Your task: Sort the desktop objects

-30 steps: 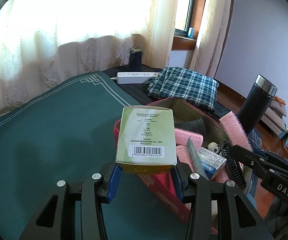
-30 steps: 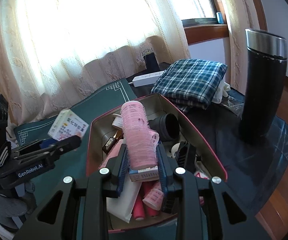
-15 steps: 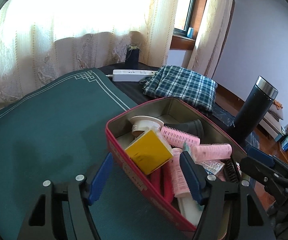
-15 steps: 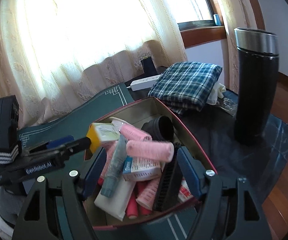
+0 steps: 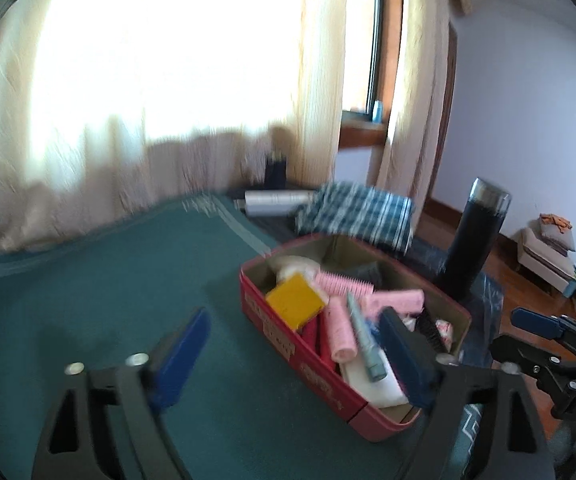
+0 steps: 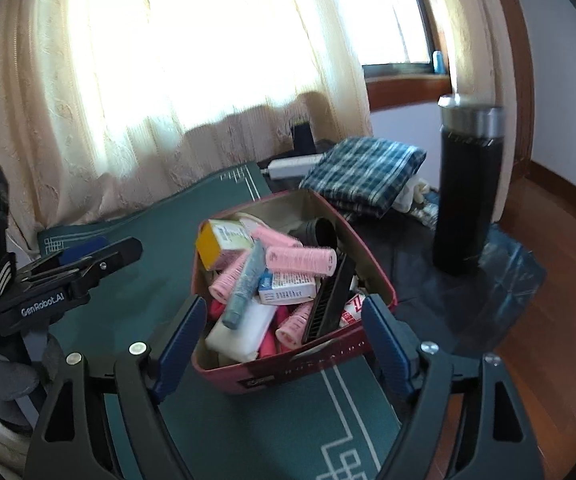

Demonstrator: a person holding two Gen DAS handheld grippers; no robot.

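Both pairs of jaws were opening with nothing between them. Through my left gripper (image 5: pixel 292 356) view, blurred, the red tin (image 5: pixel 288 344) sat on the green mat (image 5: pixel 88 300) just ahead of my blue pads. Inside it lay a yellow-ended carton (image 5: pixel 294 306), pink hair rollers (image 5: pixel 342 338) and a pale blue tube (image 5: pixel 364 340). Left of the tin, the mat looked bare, so I judged the sorting nearly finished. Writing on the tin's side was too smeared to read; "DAS" showed on my other tool, right of the tin.

Through my right gripper (image 6: pixel 284 338) view, the tin (image 6: pixel 308 364) stood between my spread jaws, untouched and heaped full, a black comb (image 6: pixel 328 300) leaning among the rollers (image 6: pixel 300 260). Behind the tin lay a plaid cloth (image 6: pixel 364 172) and a power strip (image 6: pixel 294 166); a black flask (image 6: pixel 466 192) stood right of it, still unsorted if it counted. "GenRobot.AI" read clearly on my left tool, left of the tin.
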